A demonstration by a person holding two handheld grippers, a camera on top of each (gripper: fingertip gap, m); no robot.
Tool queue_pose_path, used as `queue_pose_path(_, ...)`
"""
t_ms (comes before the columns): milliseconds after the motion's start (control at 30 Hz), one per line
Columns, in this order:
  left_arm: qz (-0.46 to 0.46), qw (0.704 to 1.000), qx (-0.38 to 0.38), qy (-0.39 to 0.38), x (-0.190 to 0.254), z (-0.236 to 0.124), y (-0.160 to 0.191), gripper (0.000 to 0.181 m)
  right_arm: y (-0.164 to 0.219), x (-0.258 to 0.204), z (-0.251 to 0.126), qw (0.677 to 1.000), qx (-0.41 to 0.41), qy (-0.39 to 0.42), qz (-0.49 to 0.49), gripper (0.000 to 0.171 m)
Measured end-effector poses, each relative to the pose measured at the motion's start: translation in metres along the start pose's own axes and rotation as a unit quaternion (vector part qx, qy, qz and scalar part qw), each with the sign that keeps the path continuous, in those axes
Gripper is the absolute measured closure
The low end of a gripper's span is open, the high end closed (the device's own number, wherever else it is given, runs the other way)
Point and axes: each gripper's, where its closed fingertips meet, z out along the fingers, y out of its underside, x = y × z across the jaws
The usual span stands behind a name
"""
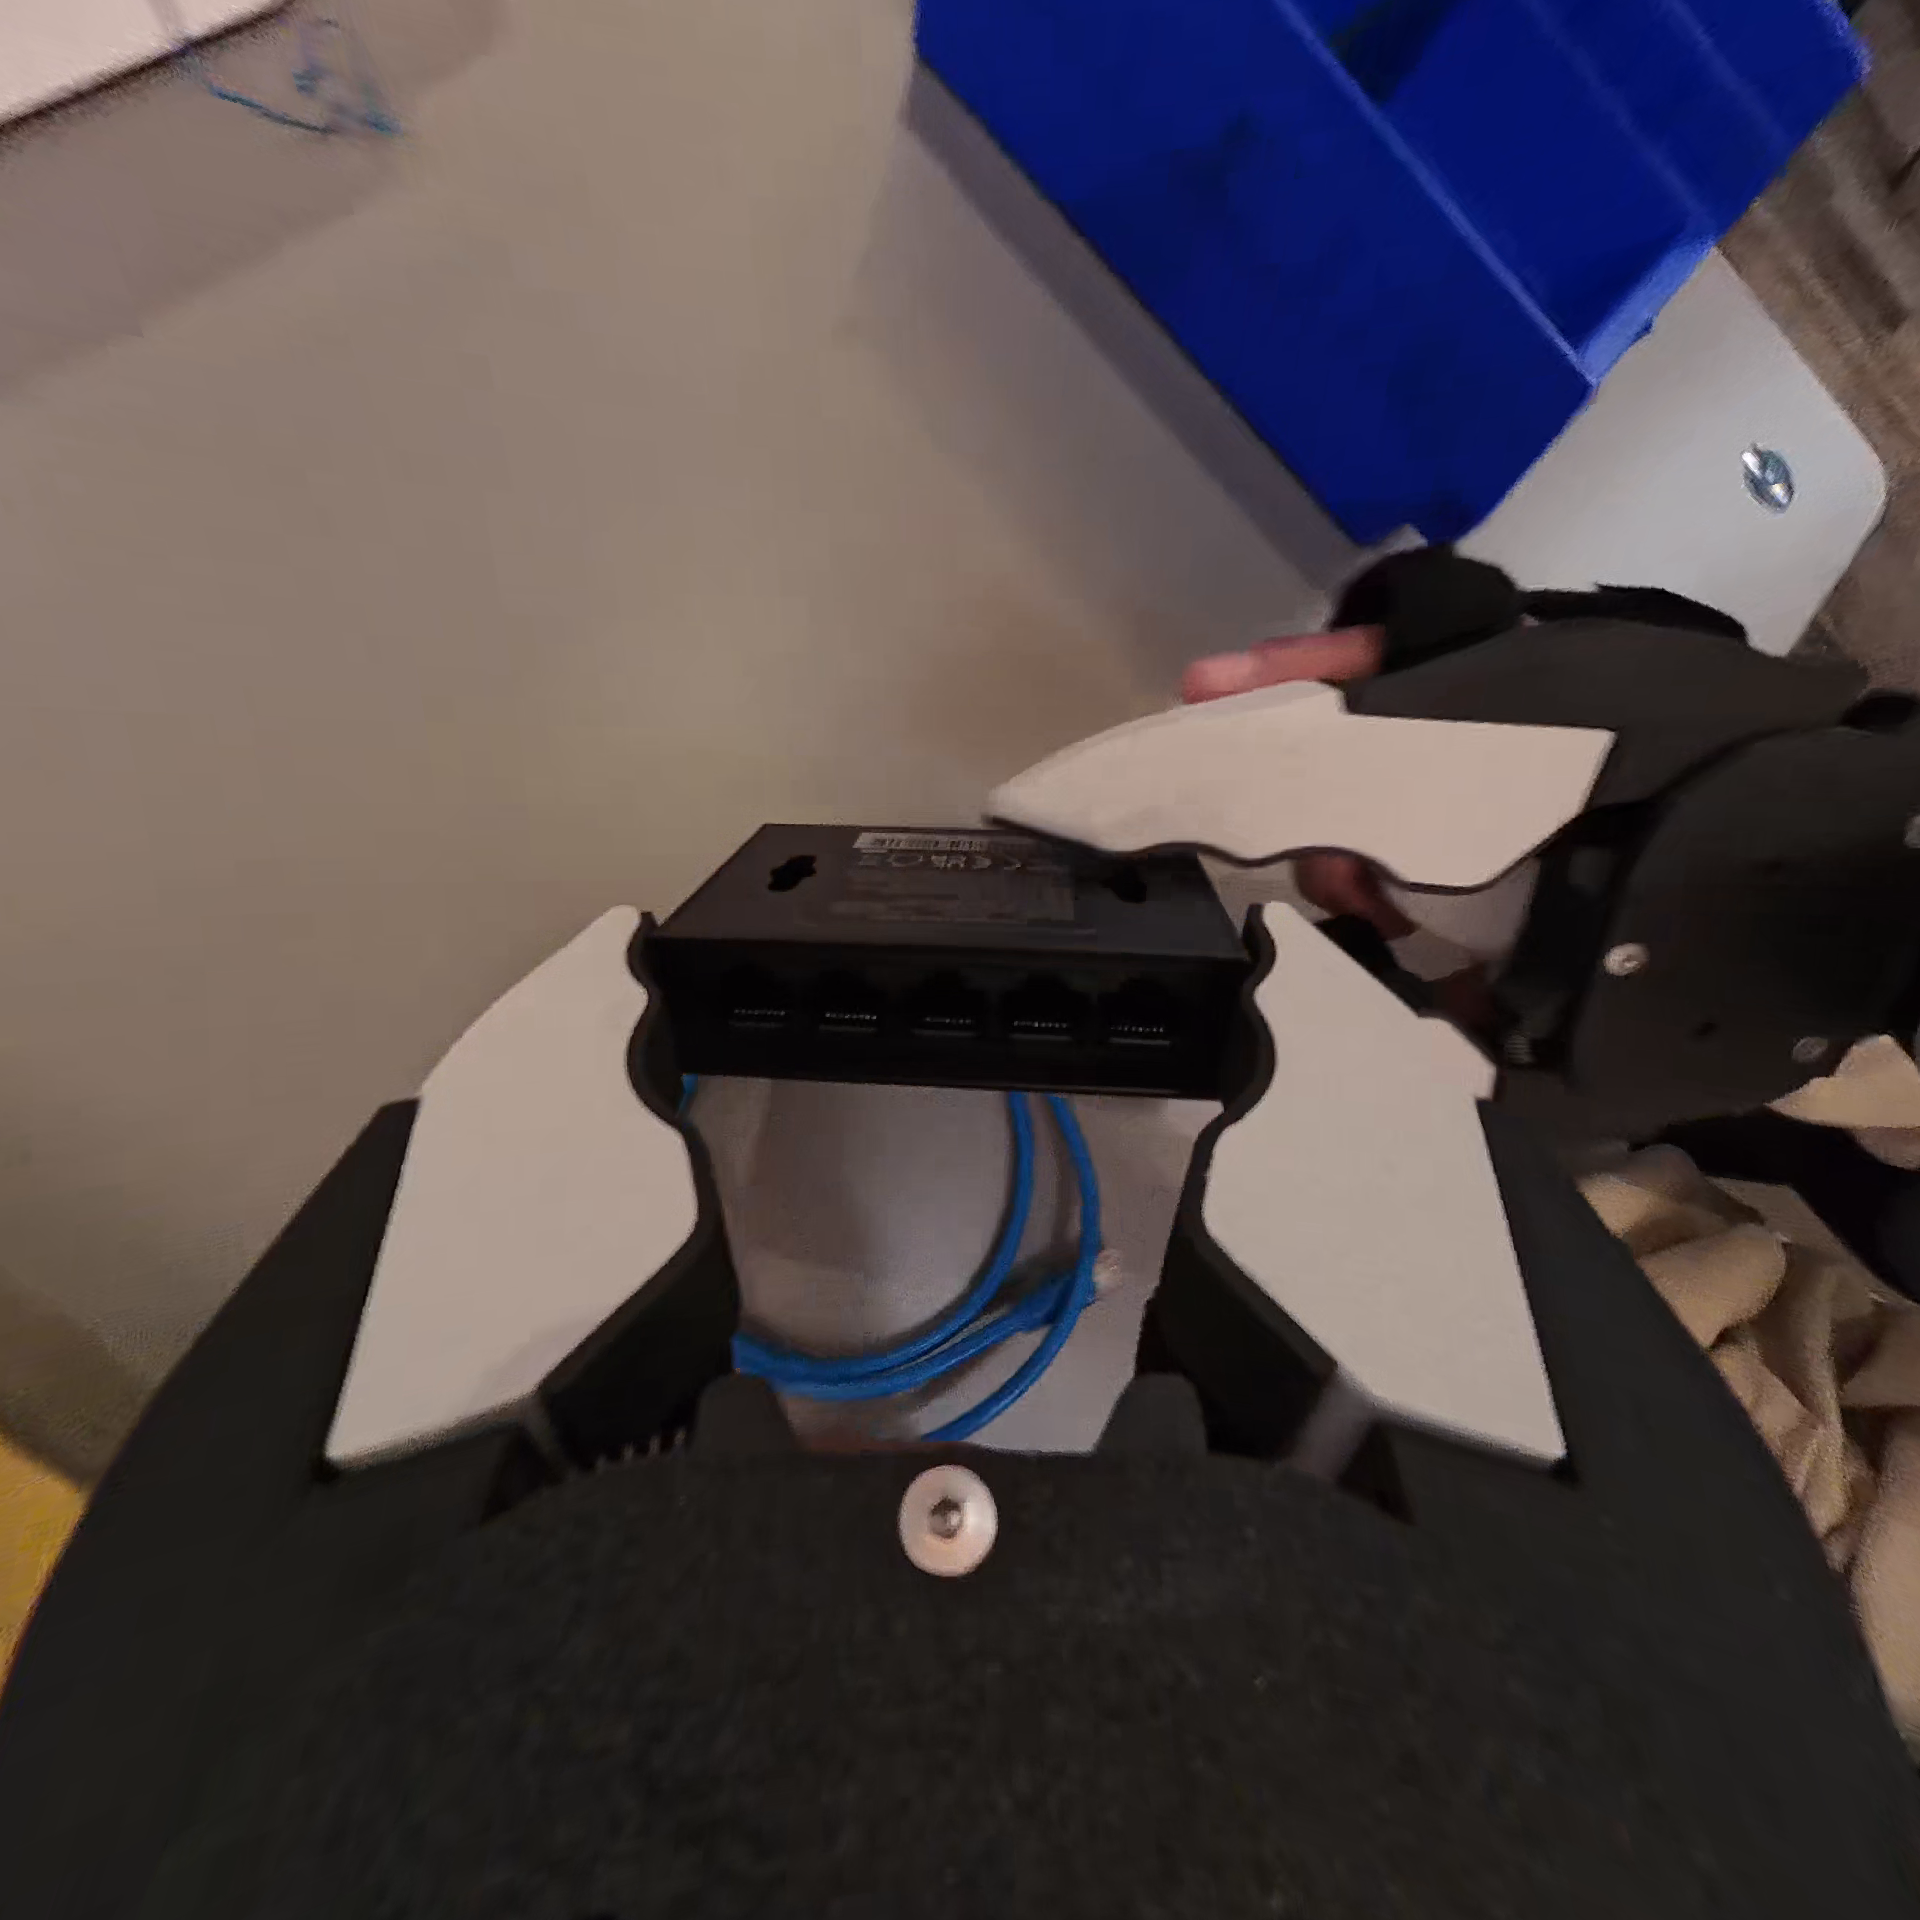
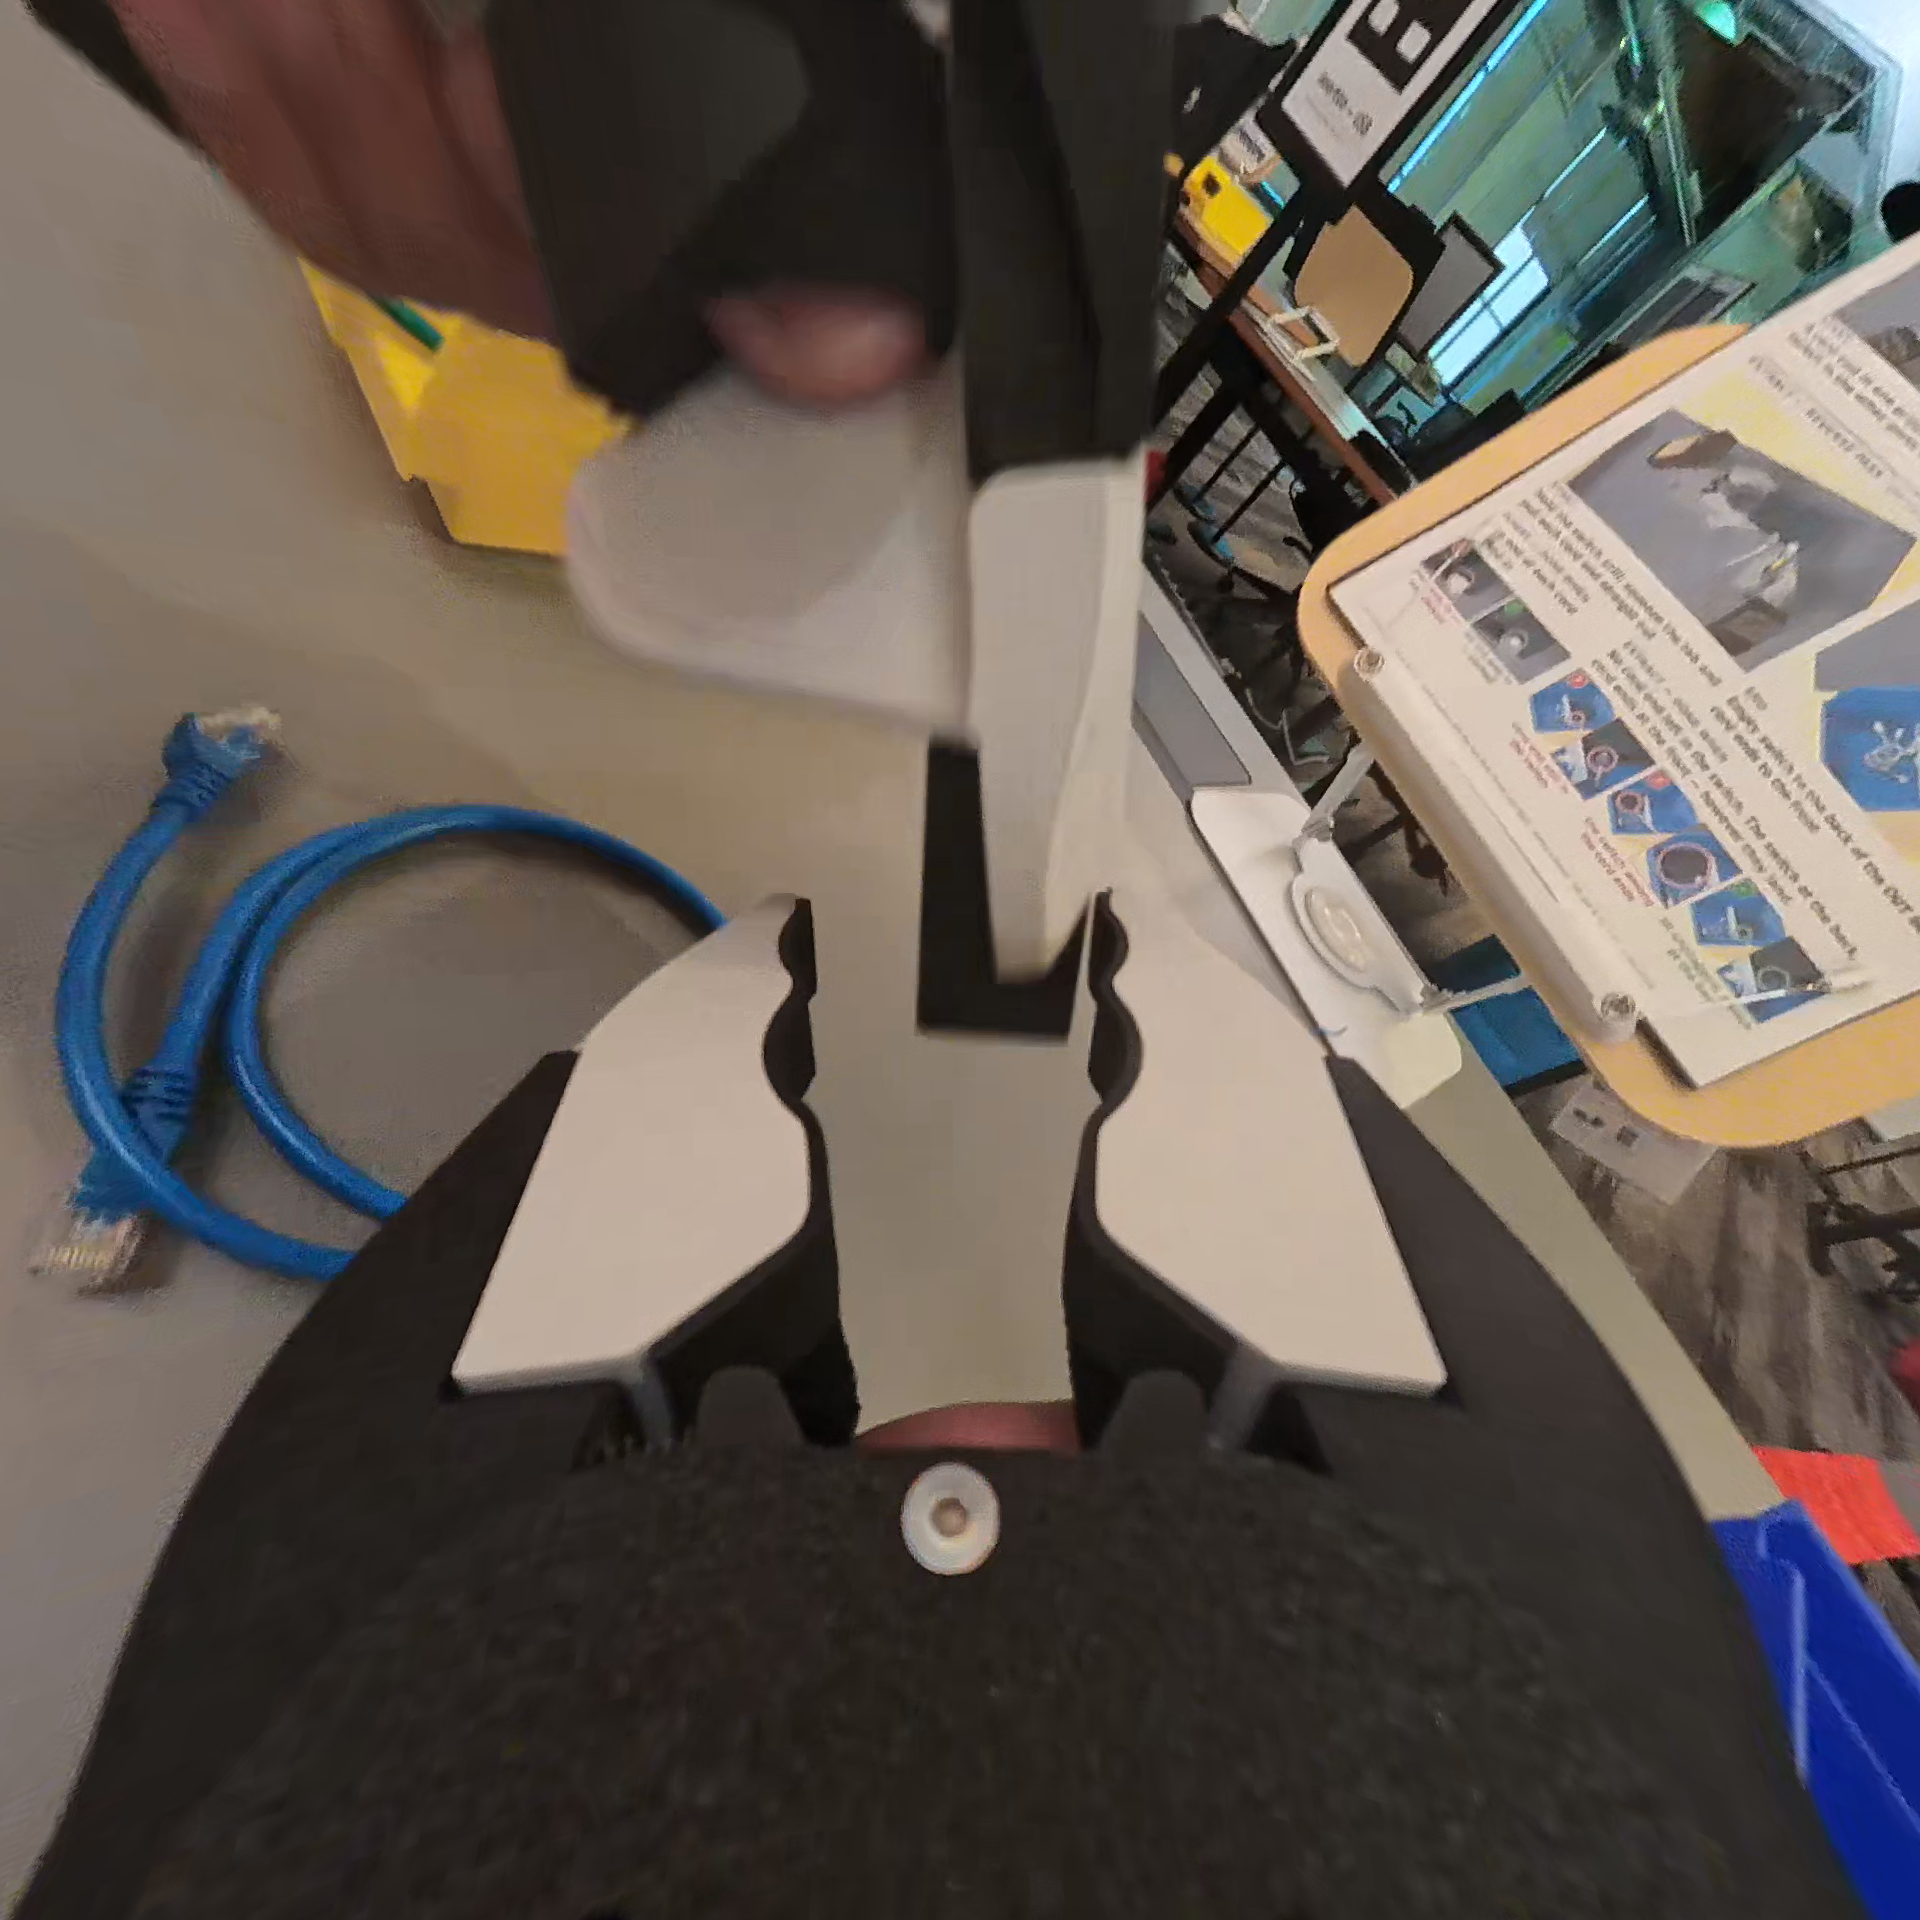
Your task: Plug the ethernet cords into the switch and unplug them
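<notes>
- Blue cords (image 2: 208,997) lie looped on the grey table (image 2: 260,623), left of the right gripper; clear plugs at their ends are blurred.
- Left gripper (image 1: 948,997) clamps the black switch (image 1: 951,987) by both ends, held above the table; its five ports face the camera, all empty. The cords show only partly below it.
- Right gripper (image 2: 951,987) is parted, gripping nothing; in the left wrist view it sits just beside the switch.
- Blue bin (image 1: 1351,208), ribbed plastic, is cut off at the top edge.

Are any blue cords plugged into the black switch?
No. All five ports on the black switch look empty; blue cords lie loose on the table.
</notes>
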Motion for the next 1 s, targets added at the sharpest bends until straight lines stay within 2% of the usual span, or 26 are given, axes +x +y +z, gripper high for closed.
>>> queue_pose_path(133, 0.013, 0.999, -0.003, 0.036, 0.040, 0.024, 0.005, 0.080, 0.022, -0.001, -0.008, 1.000, -0.021, -0.004, -0.004, 0.136)
queue_pose_path(233, 0.048, 0.994, 0.023, 0.092, 0.058, 0.016, 0.010, 0.082, 0.029, 0.003, -0.021, 1.000, 0.000, 0.000, -0.012, 0.138)
queue_pose_path(333, 0.034, 0.982, 0.076, 0.168, 0.068, 0.002, 0.013, 0.095, 0.030, -0.001, -0.030, 0.999, 0.042, -0.024, 0.005, 0.141)
queue_pose_path(367, 0.031, 0.980, 0.088, 0.177, 0.068, 0.001, 0.015, 0.094, 0.028, -0.003, -0.031, 0.998, 0.053, -0.031, 0.005, 0.141)
queue_pose_path(533, 0.056, 0.985, 0.072, 0.149, 0.060, 0.017, 0.036, 0.072, 0.029, -0.020, -0.018, 0.995, 0.033, -0.018, -0.089, 0.141)
queue_pose_path(667, 0.067, 0.980, 0.089, 0.164, 0.063, 0.009, 0.033, 0.073, 0.027, -0.021, -0.014, 0.995, 0.060, -0.012, -0.076, 0.140)
queue_pose_path(767, 0.108, 0.980, 0.079, 0.150, 0.065, 0.007, 0.037, 0.073, 0.023, -0.018, -0.018, 0.994, 0.081, -0.016, -0.078, 0.140)
queue_pose_path(867, 0.154, 0.977, 0.086, 0.116, 0.048, -0.005, 0.043, 0.116, 0.014, -0.016, -0.022, 0.988, 0.109, -0.050, -0.093, 0.140)
queue_pose_path(933, 0.164, 0.981, 0.090, 0.051, 0.024, -0.014, 0.054, 0.111, 0.012, 0.000, -0.018, 0.988, 0.090, -0.041, -0.114, 0.140)
queue_pose_path(1000, 0.155, 0.982, 0.104, -0.012, 0.001, -0.027, 0.075, 0.129, 0.012, 0.020, -0.013, 0.989, 0.081, -0.035, -0.115, 0.140)
